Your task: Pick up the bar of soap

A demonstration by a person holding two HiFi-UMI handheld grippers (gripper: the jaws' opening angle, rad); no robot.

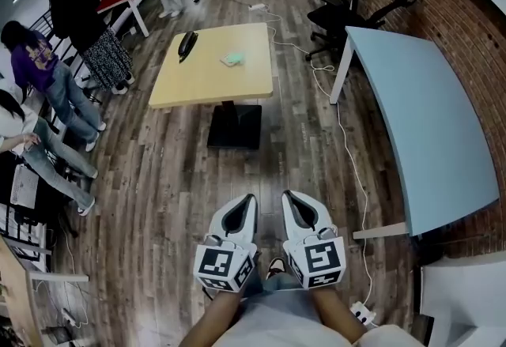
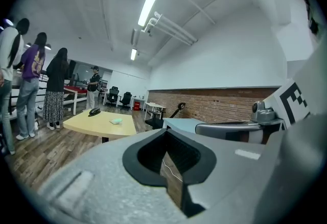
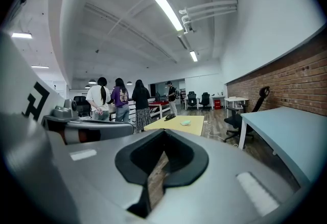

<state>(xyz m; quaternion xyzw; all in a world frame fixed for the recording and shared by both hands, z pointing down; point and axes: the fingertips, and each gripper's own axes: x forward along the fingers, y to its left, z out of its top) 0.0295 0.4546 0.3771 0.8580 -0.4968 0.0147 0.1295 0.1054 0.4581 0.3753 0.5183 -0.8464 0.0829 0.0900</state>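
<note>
Soap (image 1: 232, 59) lay on the table (image 1: 204, 78), well ahead of you, slightly left | your left gripper (image 1: 249, 201) marginally nearer than right gripper (image 1: 288, 197) | both closed, empty

Showed as a small, pale mint-green bar of soap (image 1: 232, 59), roughly rectangular, lying flat and untouched on the light yellow counter (image 1: 209, 81) with nothing on or against it. Sat in the far right part of that top, near the far edge and a little in from the right edge, well apart from the dark object (image 1: 187, 44) toward the far left corner. Appeared in both gripper views only as a tiny pale patch on that counter, too small for any surface detail.
</note>
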